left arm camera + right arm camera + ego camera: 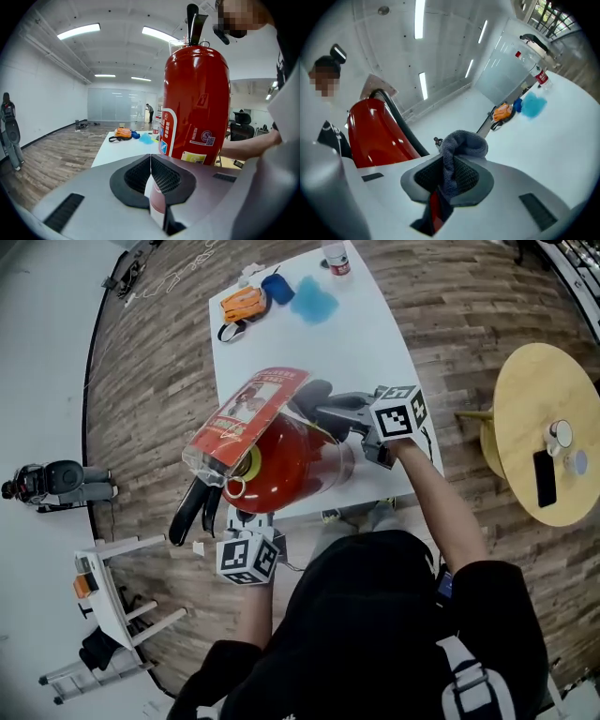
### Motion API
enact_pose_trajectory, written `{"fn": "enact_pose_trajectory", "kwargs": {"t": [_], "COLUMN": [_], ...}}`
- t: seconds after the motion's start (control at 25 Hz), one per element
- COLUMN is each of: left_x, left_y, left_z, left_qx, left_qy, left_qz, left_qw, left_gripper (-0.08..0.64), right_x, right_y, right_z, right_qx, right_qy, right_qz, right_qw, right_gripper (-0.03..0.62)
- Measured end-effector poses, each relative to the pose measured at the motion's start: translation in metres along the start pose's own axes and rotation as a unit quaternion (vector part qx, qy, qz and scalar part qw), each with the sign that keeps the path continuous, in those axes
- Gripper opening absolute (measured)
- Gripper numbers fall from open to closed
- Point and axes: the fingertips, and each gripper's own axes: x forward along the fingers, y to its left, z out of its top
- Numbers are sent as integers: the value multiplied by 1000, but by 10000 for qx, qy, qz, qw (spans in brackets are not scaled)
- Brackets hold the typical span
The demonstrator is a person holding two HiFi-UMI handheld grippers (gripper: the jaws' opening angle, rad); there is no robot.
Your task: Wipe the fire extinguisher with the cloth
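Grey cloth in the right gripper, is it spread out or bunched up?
Bunched up: the grey cloth bulges as a folded wad from the right gripper's shut jaws.

In the left gripper view, the base of the fire extinguisher is hidden behind the body of the left gripper. A white and red sliver low between its closed jaws cannot be identified. In the head view, much of the red cylinder is covered by a red and white tag, whose print cannot be read. In the right gripper view, the lower end of the cloth is buried between the jaws of the right gripper. At the far end of the table, a bottle is cropped by the top edge.
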Motion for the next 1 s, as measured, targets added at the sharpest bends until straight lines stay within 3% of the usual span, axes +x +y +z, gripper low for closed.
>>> {"fn": "enact_pose_trajectory", "kwargs": {"t": [0.04,0.12,0.24,0.28,0.44,0.6,0.68,0.8,0.88,0.92,1.0], "left_x": [3,7,9,10,17,19,14,0,-13,-20,-35], "left_y": [0,1,-1,-2,-7,-8,-9,-15,-22,-25,-33], "left_z": [0,0,-4,-6,-16,-23,-26,-28,-31,-31,-28], "left_qx": [-9,-17,-49,-43,-27,-36,-5,6,11,21,75], "left_qy": [9,11,132,165,205,189,148,44,-30,-78,-227], "left_qz": [5,14,-69,-109,-360,-668,-810,-1023,-1170,-1235,-1350], "left_qw": [10000,10000,9999,9998,9991,9976,9966,9947,9931,9923,9906], "left_gripper": [21,21,21,21,21,21,21,21,21,21,21], "right_x": [4,14,12,11,-19,-64,-83,-102,-113,-117,-122], "right_y": [-15,-45,-63,-63,-60,-36,-14,46,93,116,155], "right_z": [-14,-60,-93,-97,-134,-157,-155,-121,-95,-84,-67], "right_qx": [-113,-633,-200,-269,-1254,-1462,-1700,-1834,-1965,-2091,-2416], "right_qy": [325,1373,1802,1984,3297,3608,3453,2386,1522,1140,496], "right_qz": [-149,-573,-716,-743,-869,-1001,-1247,-1645,-1905,-2045,-2398], "right_qw": [9993,9868,9808,9769,9317,9157,9145,9394,9497,9495,9390], "right_gripper": [57,57,57,57,57,57,57,58,58,60,61]}}
